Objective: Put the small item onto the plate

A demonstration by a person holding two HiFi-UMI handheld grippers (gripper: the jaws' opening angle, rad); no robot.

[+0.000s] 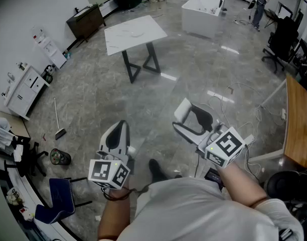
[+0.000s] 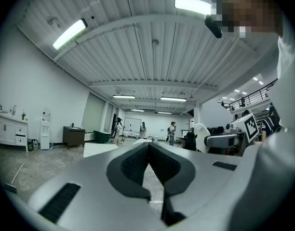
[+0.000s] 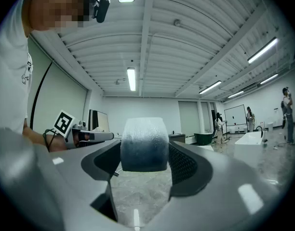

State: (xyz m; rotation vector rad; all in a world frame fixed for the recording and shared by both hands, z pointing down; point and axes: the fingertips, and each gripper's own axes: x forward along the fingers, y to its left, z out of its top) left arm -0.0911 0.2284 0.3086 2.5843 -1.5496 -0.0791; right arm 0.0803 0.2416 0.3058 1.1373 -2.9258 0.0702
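- We see the right gripper (image 3: 144, 154) with its jaws spread wide, and the small item (image 3: 143, 141) sits between them. Both dark pads lie against its sides, so the gripper has it in its grip.
- The small item is a rounded block, pale and frosted on top and darker grey lower down. It is up in the air, above the grey stone floor (image 1: 158, 89), and it touches nothing except the jaws.
- The left gripper (image 2: 148, 147) has its jaws together. The two dark pads meet at the tips, and we find nothing between them.
- In the head view the person stands and holds both grippers in front of the body. The left one is lower and nearer to the white shirt (image 1: 193, 210); the right one points up and to the left.
- Well apart from the grippers, a white table (image 1: 135, 30) on dark legs stands on the floor, and a white tub (image 1: 203, 6) stands further back to the right.
- At the left wall we see a white cabinet (image 1: 24, 89) and a broom (image 1: 58, 119) lying on the floor near it.
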